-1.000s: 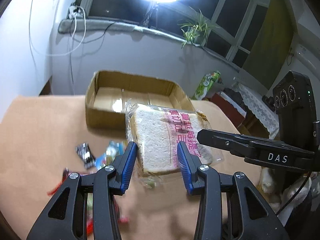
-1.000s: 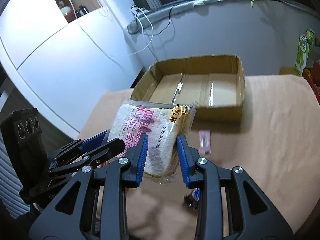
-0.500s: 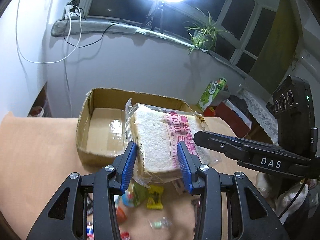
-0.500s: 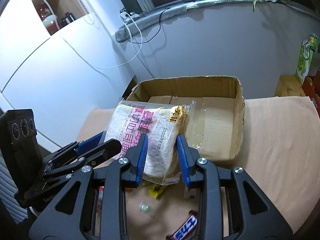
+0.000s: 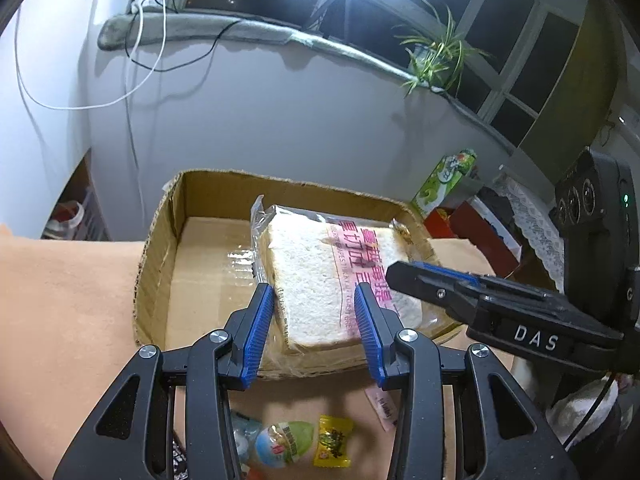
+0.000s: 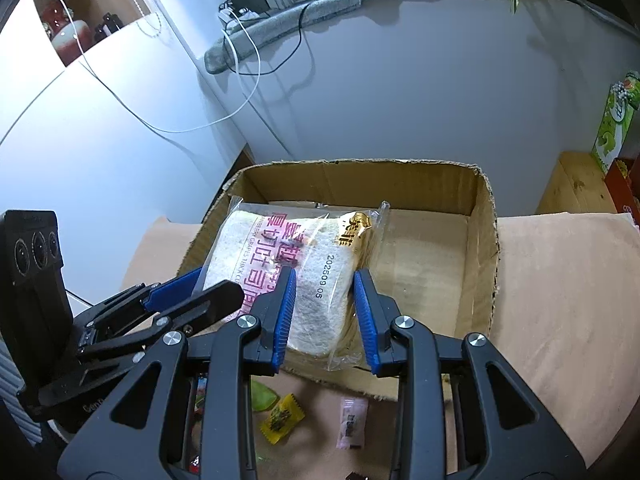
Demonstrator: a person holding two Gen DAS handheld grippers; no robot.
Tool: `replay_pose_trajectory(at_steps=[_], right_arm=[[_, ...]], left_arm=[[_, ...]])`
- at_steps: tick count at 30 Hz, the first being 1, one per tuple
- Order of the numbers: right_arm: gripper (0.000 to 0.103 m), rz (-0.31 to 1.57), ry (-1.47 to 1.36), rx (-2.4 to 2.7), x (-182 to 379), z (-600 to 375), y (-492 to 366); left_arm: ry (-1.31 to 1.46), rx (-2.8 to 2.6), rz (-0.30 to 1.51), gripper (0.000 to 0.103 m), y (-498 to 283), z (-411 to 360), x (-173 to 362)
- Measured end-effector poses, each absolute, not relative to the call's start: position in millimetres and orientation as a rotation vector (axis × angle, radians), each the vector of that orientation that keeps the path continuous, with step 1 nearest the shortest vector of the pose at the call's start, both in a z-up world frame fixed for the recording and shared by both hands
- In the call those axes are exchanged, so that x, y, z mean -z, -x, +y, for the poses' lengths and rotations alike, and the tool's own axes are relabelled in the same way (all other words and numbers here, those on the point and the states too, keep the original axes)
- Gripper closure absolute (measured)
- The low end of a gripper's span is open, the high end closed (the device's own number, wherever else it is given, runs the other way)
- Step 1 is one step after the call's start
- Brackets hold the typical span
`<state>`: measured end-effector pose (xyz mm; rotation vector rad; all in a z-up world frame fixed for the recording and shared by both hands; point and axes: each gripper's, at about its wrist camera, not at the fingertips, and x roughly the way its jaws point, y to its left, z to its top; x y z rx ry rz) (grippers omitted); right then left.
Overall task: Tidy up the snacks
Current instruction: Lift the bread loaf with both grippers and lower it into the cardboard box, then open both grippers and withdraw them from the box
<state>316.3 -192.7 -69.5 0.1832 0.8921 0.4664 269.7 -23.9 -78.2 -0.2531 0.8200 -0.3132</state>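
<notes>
A bag of sliced white bread [image 5: 312, 268] with pink lettering hangs over the near half of the open cardboard box [image 5: 160, 240]. My left gripper [image 5: 314, 296] is shut on its near left end. The right gripper [image 6: 325, 280] is shut on the near right end of the bread bag [image 6: 248, 248], by the printed date. Each gripper shows in the other's view: the right gripper [image 5: 404, 274] comes in from the right, the left gripper [image 6: 212, 286] from the left. The box [image 6: 486, 240] holds nothing I can see under the bag.
Loose snacks lie on the tan cloth in front of the box: a yellow candy [image 5: 332, 442], an egg-shaped wrapped sweet [image 5: 284, 442] and a pink sachet [image 6: 352, 426]. A grey wall rises right behind the box. A green carton [image 5: 444, 184] stands at the right.
Both grippers have carried the bread bag forward from above the loose snacks to over the box's near edge. The grip on the bag looks the same.
</notes>
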Motion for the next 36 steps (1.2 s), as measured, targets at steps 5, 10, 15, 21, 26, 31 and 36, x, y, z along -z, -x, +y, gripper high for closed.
replay_pose_trajectory(at_steps=[5, 10, 15, 21, 26, 31, 36], right_arm=[[0.072, 0.905, -0.177, -0.465, 74, -193, -323], [0.072, 0.921, -0.159, -0.425, 80, -196, -328], [0.072, 0.898, -0.164, -0.422, 73, -203, -319], [0.072, 0.860, -0.132, -0.426, 53, -202, -295], [0.072, 0.829, -0.127, -0.452, 43, -208, -253], [0.072, 0.818, -0.135, -0.443, 52, -224, -211], [0.072, 0.849, -0.165, -0.421, 74, -242, -180]], left_arm=[[0.252, 0.308, 0.837, 0.064, -273, -25, 85], [0.254, 0.285, 0.870, 0.064, -278, -24, 92], [0.229, 0.278, 0.842, 0.064, -272, -22, 80], [0.228, 0.285, 0.802, 0.064, -258, -15, 61], [0.251, 0.292, 0.755, 0.064, -232, 1, 44], [0.236, 0.279, 0.724, 0.064, -195, 20, 41], [0.231, 0.243, 0.727, 0.064, -153, 41, 48]])
